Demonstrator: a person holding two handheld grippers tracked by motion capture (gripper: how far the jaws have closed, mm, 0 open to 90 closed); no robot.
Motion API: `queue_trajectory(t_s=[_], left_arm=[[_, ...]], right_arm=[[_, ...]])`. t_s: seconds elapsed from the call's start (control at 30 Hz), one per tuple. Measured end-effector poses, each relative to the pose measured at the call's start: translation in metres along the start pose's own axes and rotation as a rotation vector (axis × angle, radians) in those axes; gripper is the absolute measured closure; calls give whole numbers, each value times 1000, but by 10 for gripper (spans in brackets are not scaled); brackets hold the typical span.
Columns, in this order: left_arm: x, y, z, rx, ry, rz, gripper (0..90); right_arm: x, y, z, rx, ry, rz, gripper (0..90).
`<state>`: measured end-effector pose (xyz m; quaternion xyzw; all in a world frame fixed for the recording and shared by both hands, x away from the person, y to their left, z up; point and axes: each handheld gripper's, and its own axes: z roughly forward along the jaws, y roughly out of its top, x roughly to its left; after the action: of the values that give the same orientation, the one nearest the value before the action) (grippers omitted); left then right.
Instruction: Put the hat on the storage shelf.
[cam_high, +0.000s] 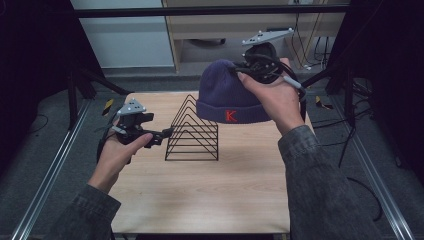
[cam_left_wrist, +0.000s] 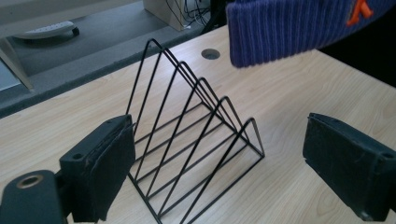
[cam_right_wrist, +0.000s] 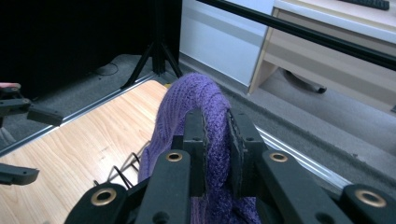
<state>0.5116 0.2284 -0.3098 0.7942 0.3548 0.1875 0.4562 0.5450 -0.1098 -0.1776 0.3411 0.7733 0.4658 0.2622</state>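
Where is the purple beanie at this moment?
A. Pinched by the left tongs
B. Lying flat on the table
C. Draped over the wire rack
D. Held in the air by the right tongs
D: the right tongs pinch the beanie, which hangs clear above the table beside the wire rack.

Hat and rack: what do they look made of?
Hat: purple ribbed knit, likely wool or acrylic yarn; ribs show on the cuff, which carries a red K. Rack: thin bent wire, probably steel with a black coating; slightly glossy. Table: light wood-grain top, maybe laminate.
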Motion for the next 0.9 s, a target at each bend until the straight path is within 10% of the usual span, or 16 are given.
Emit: queue_trajectory(t_s=[0.9], left_arm=[[12, 14, 12, 17, -56, -5, 90]], right_arm=[[54, 28, 23, -59, 137, -35, 785]])
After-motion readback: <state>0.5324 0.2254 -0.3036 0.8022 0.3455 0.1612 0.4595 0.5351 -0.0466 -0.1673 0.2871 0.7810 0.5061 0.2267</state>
